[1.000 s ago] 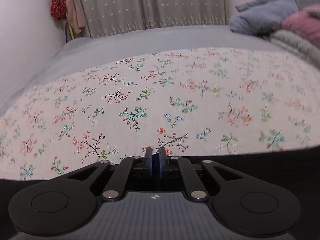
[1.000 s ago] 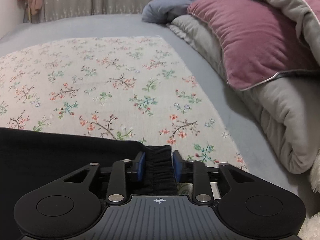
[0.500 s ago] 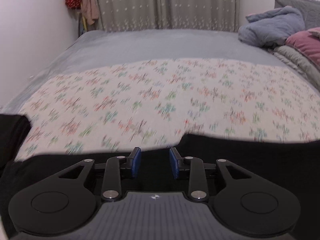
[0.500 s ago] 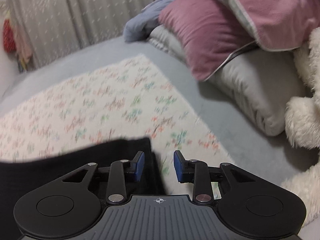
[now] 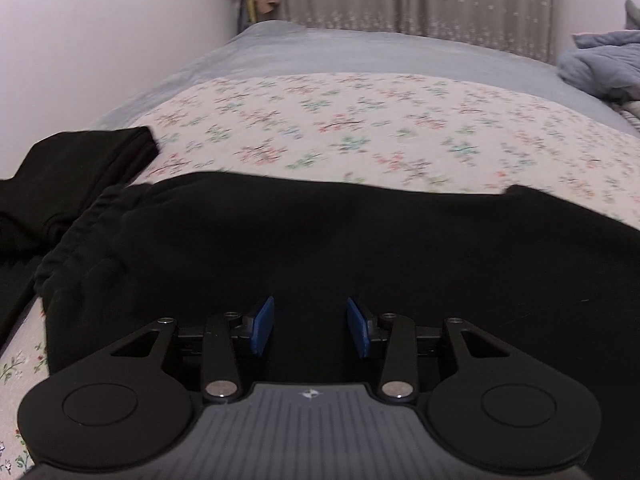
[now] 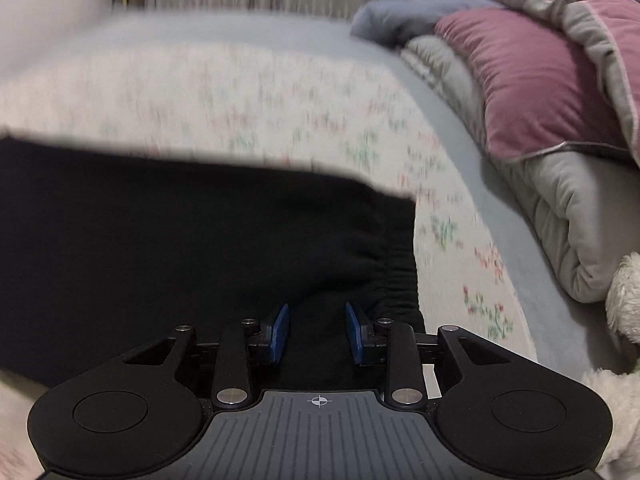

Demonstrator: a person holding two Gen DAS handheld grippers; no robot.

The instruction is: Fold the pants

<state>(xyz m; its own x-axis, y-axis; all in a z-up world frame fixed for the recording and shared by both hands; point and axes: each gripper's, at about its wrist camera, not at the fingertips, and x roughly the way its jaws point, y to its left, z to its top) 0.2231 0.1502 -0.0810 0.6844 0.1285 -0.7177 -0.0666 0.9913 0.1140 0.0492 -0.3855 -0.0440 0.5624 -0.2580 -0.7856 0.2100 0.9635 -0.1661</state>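
Black pants lie flat across the floral sheet, with a gathered elastic band at their left end and another black part beyond it. My left gripper hovers over the cloth; its jaws are opening and nothing sits between the blue pads. In the right wrist view the pants end in an elastic band at the right. My right gripper hangs just above that end, open, with its pads clear of the fabric.
A pink pillow and a grey duvet are piled along the bed's right side, with a white plush toy near the corner. A white wall borders the left. A blue-grey blanket lies at the back right.
The left gripper went from shut to open and drew back to the left over the pants. The right gripper let go of the elastic band and pulled back; the pants now lie flat.
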